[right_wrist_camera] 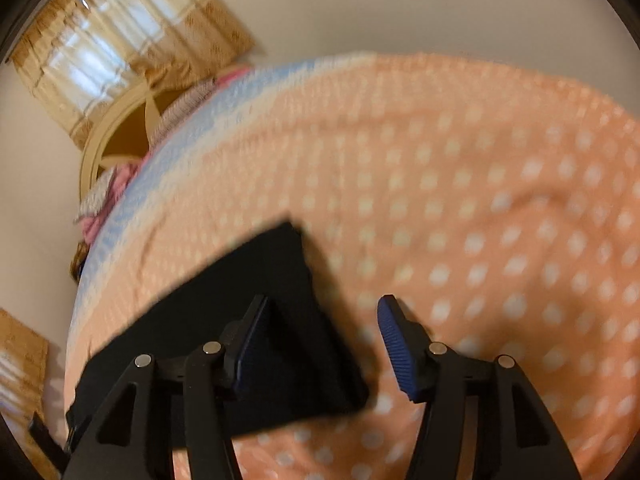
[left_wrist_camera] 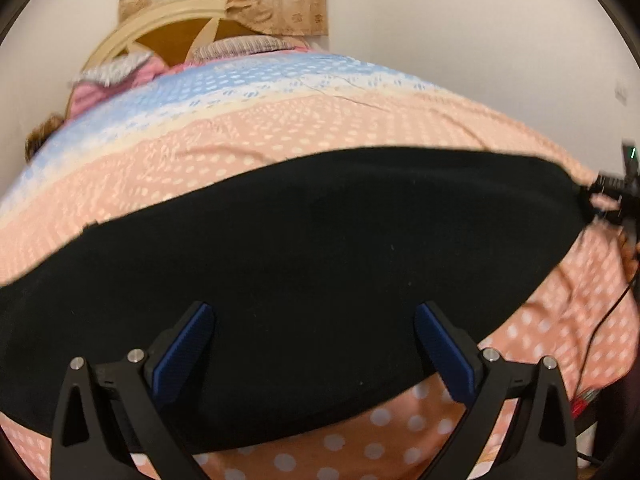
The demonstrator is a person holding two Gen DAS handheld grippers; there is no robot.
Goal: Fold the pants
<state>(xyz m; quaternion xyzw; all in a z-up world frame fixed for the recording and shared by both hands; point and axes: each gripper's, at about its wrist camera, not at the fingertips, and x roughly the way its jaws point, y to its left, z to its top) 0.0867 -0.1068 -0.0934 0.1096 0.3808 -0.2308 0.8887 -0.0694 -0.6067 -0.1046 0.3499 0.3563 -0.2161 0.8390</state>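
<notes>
The black pants lie flat in a long band across the peach polka-dot bedspread. My left gripper is open and empty, its blue pads hovering over the near edge of the pants. In the right wrist view the end of the pants lies at the lower left. My right gripper is open and empty, its left finger over the cloth and its right finger over bare bedspread. The right gripper also shows at the far right of the left wrist view, at the pants' end.
A cream and wood headboard and pink pillows sit at the far end of the bed. A curtained window is behind it. A black cable trails over the bed's right edge.
</notes>
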